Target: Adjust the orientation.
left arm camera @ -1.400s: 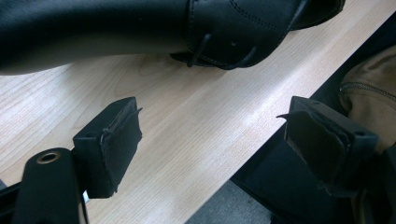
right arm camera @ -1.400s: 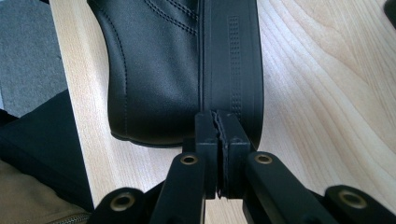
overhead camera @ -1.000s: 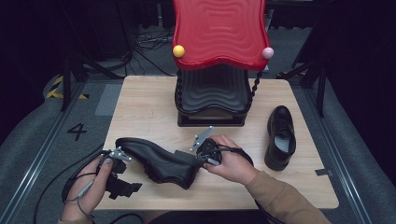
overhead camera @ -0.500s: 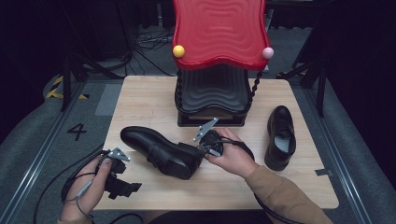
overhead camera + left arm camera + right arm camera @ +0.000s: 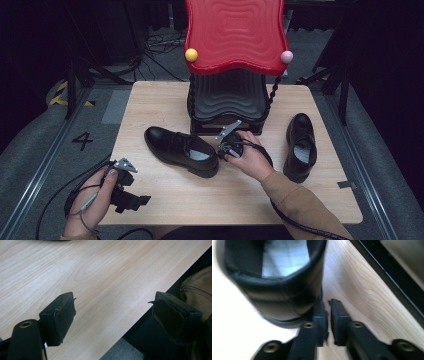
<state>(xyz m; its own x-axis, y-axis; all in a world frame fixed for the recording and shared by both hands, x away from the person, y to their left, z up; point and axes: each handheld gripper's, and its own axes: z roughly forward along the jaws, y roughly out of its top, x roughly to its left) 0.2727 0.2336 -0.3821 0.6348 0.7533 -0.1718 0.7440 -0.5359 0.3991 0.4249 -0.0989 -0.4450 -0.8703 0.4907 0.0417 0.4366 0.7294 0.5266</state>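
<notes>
A black leather shoe (image 5: 180, 150) lies on its sole in the middle of the wooden table (image 5: 150, 100), toe pointing left. My right gripper (image 5: 223, 150) is at its heel. In the right gripper view the shoe's heel (image 5: 279, 295) stands just left of the right gripper (image 5: 329, 302). Its jaws have just been opening; a narrow gap shows, with nothing between them. A second black shoe (image 5: 300, 147) lies at the right, apart. My left gripper (image 5: 141, 200) rests open at the table's front left edge, and in its own view the left gripper (image 5: 112, 305) holds nothing.
A red wavy-topped stand (image 5: 235, 35) on a black ribbed base (image 5: 227, 100) stands at the back middle, close behind the shoe and the right hand. A yellow ball (image 5: 191, 54) and a pink ball (image 5: 286, 56) sit at its corners. A tan sleeve (image 5: 197, 287) lies beyond the table edge.
The right hand has carried the shoe's heel away from the person, toward the stand, and the shoe now lies farther back. The left hand has kept still.
</notes>
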